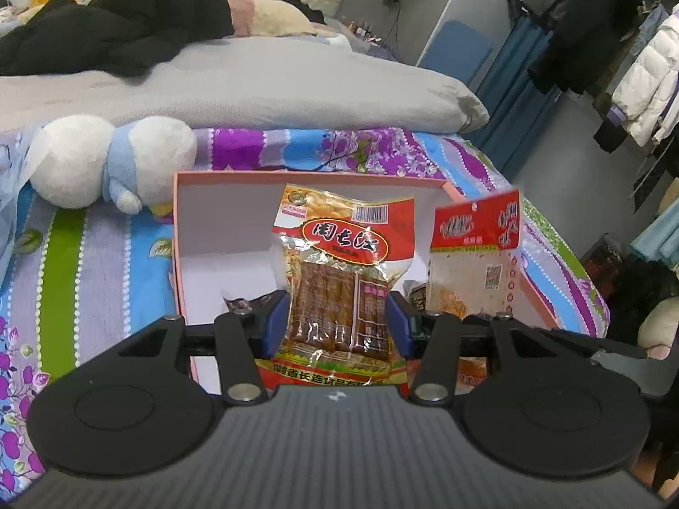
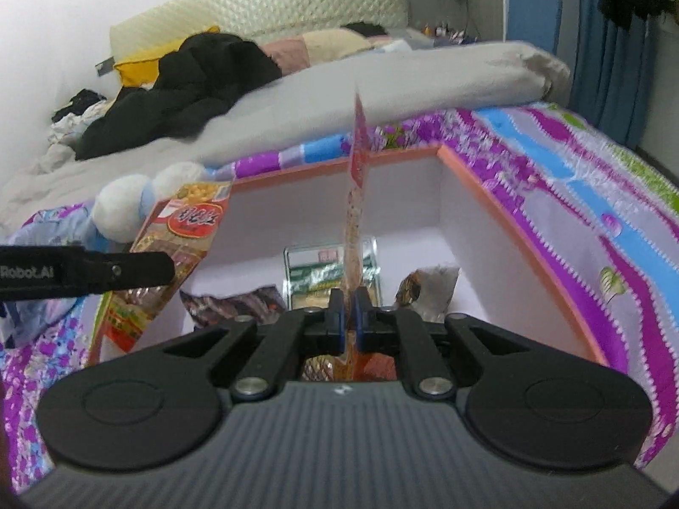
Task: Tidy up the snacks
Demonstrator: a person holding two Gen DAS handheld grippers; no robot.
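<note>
- Over the pink box [image 1: 220, 178] on the patterned bedspread [image 1: 93, 246], your left gripper [image 1: 337, 318] pinches an upright red snack packet [image 1: 339, 271] across its width.
- Beside it, your right gripper [image 2: 349, 318] is nearly pressed together, pinching a thin red-topped packet [image 2: 358, 157] edge-on.
- Down inside the box lie a green packet [image 2: 314, 271] and other wrappers.

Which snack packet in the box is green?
The green packet lying flat at the box's back. The others inside are dark and brownish; the red ones are held up in tongs.
</note>
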